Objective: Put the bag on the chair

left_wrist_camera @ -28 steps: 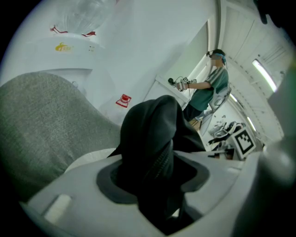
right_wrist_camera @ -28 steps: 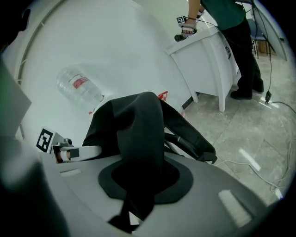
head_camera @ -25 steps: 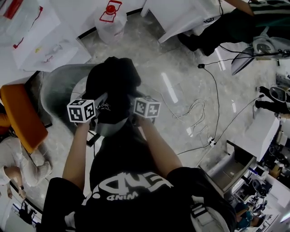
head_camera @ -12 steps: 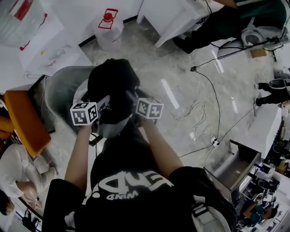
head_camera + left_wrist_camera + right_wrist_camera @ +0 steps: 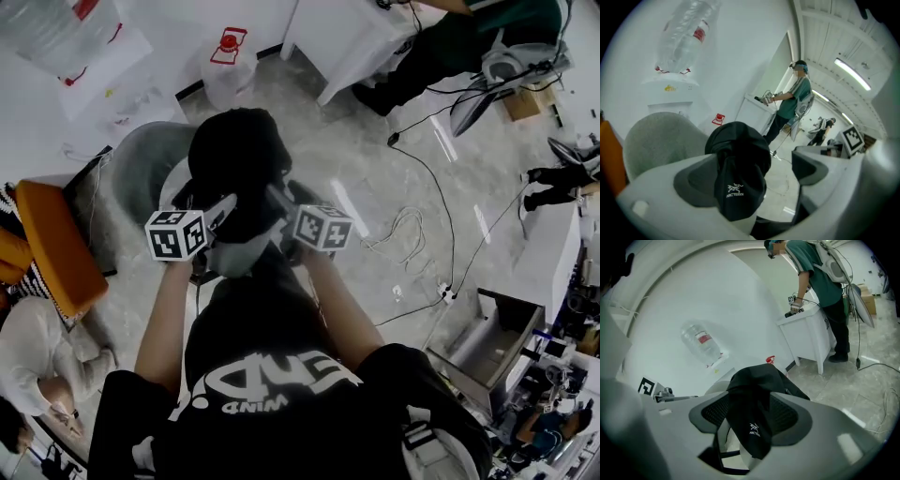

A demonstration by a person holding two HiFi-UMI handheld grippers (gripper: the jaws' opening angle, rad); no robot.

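A black bag rests on the seat of a grey chair. Both grippers are at its near side, markers facing up. My left gripper is open: the bag's hanging flap with a white logo lies by the left pad, and the right pad stands well apart from it. My right gripper is open too, with the same logo flap showing between its pads. Both sets of jaws have just been opening, and neither squeezes the cloth.
A clear water jug with a red cap stands on the floor beyond the chair. An orange seat is at the left. Cables trail over the marble floor at the right. A person in green stands at a white desk.
Both grippers have lifted and drawn back a little from the bag, their jaws spreading. The bag stays on the chair seat.
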